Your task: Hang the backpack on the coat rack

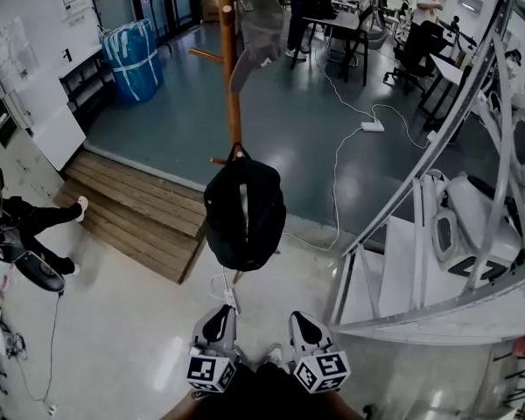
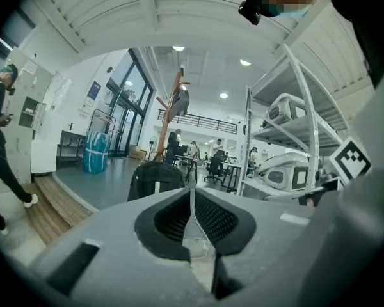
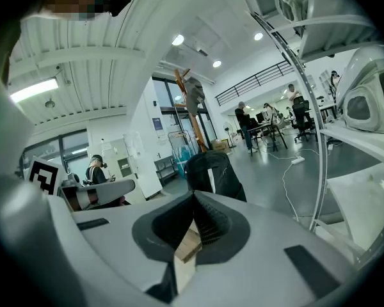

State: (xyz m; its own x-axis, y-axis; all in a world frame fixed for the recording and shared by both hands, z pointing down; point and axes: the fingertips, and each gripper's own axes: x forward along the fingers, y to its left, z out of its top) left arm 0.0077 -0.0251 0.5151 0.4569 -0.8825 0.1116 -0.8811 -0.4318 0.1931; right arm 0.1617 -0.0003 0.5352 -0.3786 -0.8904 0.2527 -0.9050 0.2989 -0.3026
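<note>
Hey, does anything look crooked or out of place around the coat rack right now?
Nothing much. The black backpack hangs straight from a low peg of the coat rack. The only untidy thing is a white power cable trailing loose across the floor.

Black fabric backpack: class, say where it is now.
In the head view the black fabric backpack hangs at centre from a low peg of the brown wooden coat rack, just ahead of the left gripper and right gripper.
</note>
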